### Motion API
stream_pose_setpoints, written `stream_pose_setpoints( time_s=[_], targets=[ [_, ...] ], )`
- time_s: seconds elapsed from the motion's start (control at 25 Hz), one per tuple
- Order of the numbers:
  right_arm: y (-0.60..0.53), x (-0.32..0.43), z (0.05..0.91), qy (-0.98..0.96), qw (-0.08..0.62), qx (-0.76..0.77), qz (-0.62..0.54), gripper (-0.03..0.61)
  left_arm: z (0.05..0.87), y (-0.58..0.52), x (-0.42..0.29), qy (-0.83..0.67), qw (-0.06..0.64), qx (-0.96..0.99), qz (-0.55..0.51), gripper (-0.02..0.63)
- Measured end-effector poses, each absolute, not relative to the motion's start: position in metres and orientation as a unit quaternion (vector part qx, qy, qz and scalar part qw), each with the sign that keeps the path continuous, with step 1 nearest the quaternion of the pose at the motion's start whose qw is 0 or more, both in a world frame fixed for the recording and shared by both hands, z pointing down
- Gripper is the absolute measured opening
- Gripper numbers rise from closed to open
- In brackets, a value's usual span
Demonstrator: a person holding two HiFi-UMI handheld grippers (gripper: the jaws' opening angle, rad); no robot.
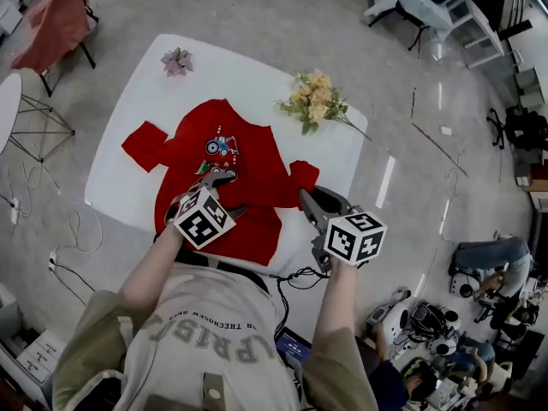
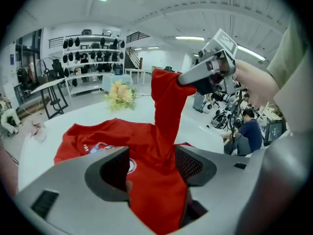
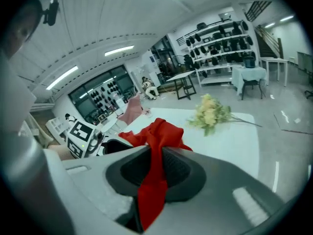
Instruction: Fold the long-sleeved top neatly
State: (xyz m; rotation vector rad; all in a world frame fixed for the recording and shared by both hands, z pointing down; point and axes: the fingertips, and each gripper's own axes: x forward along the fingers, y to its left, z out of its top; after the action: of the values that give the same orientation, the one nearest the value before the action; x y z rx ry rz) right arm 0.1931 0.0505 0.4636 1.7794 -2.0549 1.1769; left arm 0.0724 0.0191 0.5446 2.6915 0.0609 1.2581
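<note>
The red long-sleeved top [image 1: 231, 157] lies front up on the white table [image 1: 137, 84], its printed chest facing me. My right gripper [image 1: 306, 197] is shut on the end of the right sleeve [image 3: 159, 131] and holds it raised off the table. In the left gripper view that sleeve [image 2: 166, 102] climbs from the body of the top to the right gripper [image 2: 183, 80]. My left gripper [image 1: 219, 179] is over the lower left of the top. Bunched red fabric fills the gap between its wide-set jaws [image 2: 154, 165]. The other sleeve [image 1: 144, 144] lies flat at the left.
A bunch of pale yellow flowers [image 1: 315, 99] lies on the table's far right, and a small pink flower [image 1: 177, 61] at its far edge. A red-draped stand [image 1: 51, 15] is at the far left. People sit on the floor at the right [image 1: 488, 264].
</note>
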Motion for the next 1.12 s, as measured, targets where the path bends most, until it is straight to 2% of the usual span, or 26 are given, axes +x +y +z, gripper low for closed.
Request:
stream_pose_setpoints(
  time_s=[0.32, 0.6, 0.68, 0.72, 0.76, 0.92, 1.12],
  targets=[
    [-0.012, 0.052, 0.511, -0.723, 0.163, 0.521, 0.423, 0.071, 0.546, -0.045, -0.015, -0.008, 0.093, 0.897, 0.432, 0.282],
    [-0.015, -0.003, 0.576, -0.715, 0.243, 0.488, 0.437, 0.073, 0.564, -0.042, -0.039, 0.029, 0.127, 0.888, 0.441, 0.282],
    [-0.011, -0.007, 0.576, -0.728, 0.24, 0.475, 0.431, 0.158, 0.57, -0.043, -0.04, 0.031, 0.145, 0.885, 0.441, 0.282],
    [-0.008, -0.007, 0.57, -0.735, 0.227, 0.472, 0.431, 0.245, 0.572, -0.043, -0.04, 0.031, 0.155, 0.884, 0.44, 0.282],
    [-0.004, -0.003, 0.561, -0.739, 0.209, 0.474, 0.431, 0.259, 0.574, -0.042, -0.039, 0.03, 0.167, 0.882, 0.44, 0.282],
    [0.023, 0.063, 0.542, -0.693, 0.167, 0.55, 0.435, 0.261, 0.586, -0.036, -0.035, 0.008, 0.218, 0.866, 0.45, 0.285],
    [0.056, 0.169, 0.569, -0.585, 0.119, 0.65, 0.471, 0.261, 0.59, -0.027, -0.026, -0.055, 0.268, 0.857, 0.438, 0.321]
  ],
)
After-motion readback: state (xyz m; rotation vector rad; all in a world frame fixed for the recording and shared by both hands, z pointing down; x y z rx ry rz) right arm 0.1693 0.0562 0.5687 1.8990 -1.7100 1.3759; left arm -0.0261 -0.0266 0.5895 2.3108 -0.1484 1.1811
